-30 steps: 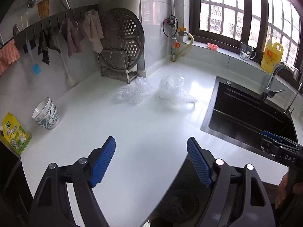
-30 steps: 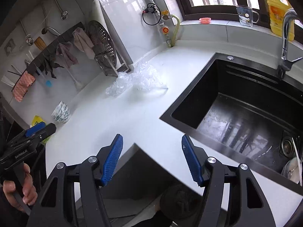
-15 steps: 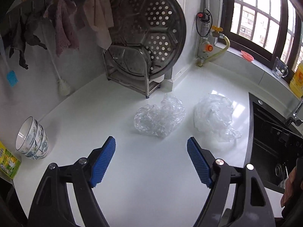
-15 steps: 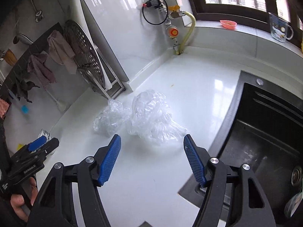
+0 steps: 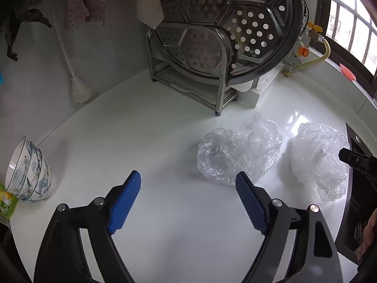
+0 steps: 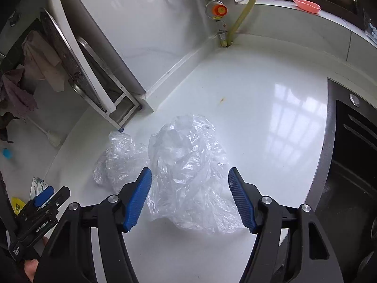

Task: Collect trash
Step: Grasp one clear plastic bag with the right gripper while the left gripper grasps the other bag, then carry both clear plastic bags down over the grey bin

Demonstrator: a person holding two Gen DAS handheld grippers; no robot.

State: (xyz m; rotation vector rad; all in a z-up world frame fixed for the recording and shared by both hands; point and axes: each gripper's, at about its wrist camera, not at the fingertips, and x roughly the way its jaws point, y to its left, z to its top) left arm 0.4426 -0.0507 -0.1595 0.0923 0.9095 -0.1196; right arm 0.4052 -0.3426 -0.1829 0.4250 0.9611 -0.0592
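Note:
Two crumpled clear plastic bags lie on the white counter (image 5: 165, 212). The left bag (image 5: 235, 151) sits just ahead and right of my open left gripper (image 5: 188, 188); it also shows in the right wrist view (image 6: 120, 160). The right bag (image 6: 188, 172) lies between the open fingers of my right gripper (image 6: 189, 193), its lower part level with the blue pads (image 6: 139, 198). That bag also shows in the left wrist view (image 5: 318, 155), with the right gripper's tip (image 5: 355, 160) at its right side. Both grippers are empty.
A steel rack with a perforated steamer plate (image 5: 226, 30) stands behind the bags. Stacked bowls (image 5: 30, 172) and a brush (image 5: 79, 89) are at the left. The black sink (image 6: 353, 165) lies right of the bags. A gas valve and hose (image 6: 223, 11) are at the back wall.
Both grippers have moved forward over the counter toward the bags. The right gripper's open fingers now straddle the right bag; the left gripper has come close to the left bag.

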